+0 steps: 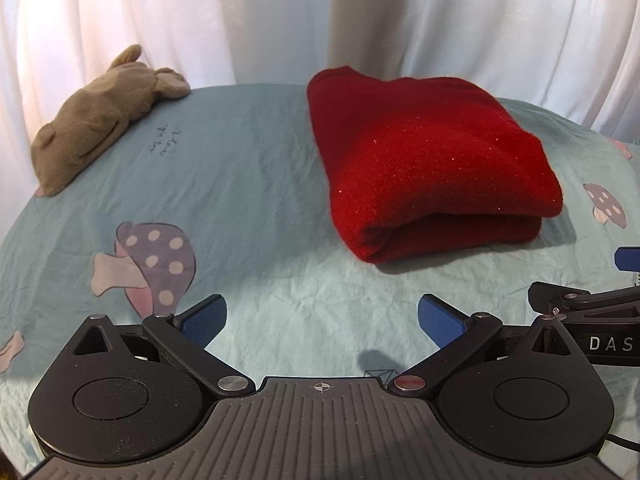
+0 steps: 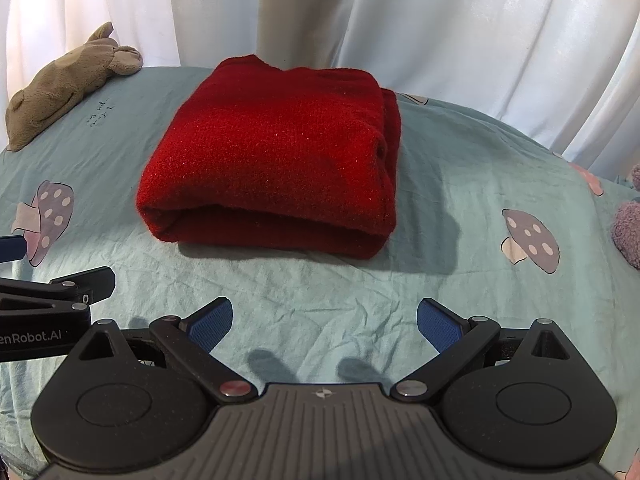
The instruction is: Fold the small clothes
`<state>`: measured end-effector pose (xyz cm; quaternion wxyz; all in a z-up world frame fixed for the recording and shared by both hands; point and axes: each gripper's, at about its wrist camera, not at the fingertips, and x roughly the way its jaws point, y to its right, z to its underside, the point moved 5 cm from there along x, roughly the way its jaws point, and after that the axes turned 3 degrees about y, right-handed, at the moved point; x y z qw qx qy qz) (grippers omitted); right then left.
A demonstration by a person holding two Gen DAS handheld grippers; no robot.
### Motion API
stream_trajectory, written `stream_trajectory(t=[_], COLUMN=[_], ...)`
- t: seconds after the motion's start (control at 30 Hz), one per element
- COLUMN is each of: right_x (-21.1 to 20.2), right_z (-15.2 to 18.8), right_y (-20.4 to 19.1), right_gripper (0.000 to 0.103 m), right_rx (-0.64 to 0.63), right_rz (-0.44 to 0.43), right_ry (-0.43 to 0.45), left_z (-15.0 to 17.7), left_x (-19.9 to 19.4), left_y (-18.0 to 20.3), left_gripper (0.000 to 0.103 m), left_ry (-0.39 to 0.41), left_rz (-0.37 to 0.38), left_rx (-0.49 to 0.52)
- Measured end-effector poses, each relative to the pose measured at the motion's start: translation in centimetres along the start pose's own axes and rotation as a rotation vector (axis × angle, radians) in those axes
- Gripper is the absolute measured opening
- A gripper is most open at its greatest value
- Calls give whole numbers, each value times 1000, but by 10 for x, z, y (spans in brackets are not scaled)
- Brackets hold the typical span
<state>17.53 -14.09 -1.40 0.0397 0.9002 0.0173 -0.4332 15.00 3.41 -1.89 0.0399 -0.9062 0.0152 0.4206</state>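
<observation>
A red fleece garment lies folded into a thick rectangle on the pale blue sheet, its rounded fold edge facing me. The right wrist view shows the same red garment straight ahead. My left gripper hovers over the sheet short of the garment and to its left, open, nothing between its blue pads. My right gripper stands open a little short of the fold edge, also holding nothing. Each gripper shows at the other view's side edge.
A tan plush toy lies at the far left of the bed, near the white curtain. A purple fuzzy item sits at the right edge. The sheet carries mushroom prints and small wrinkles.
</observation>
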Motion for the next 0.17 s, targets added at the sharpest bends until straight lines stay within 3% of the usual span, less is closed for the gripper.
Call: stream_trajectory(t=[0.17], right_x=[3], right_z=[-1], right_y=[0], right_gripper=[99], right_rx=[-1], right_rz=[8], right_ry=[0], left_z=[0], left_x=[3], left_y=[-3], left_gripper=[103], left_ry=[-12], left_rz=[3], left_rx=[-14])
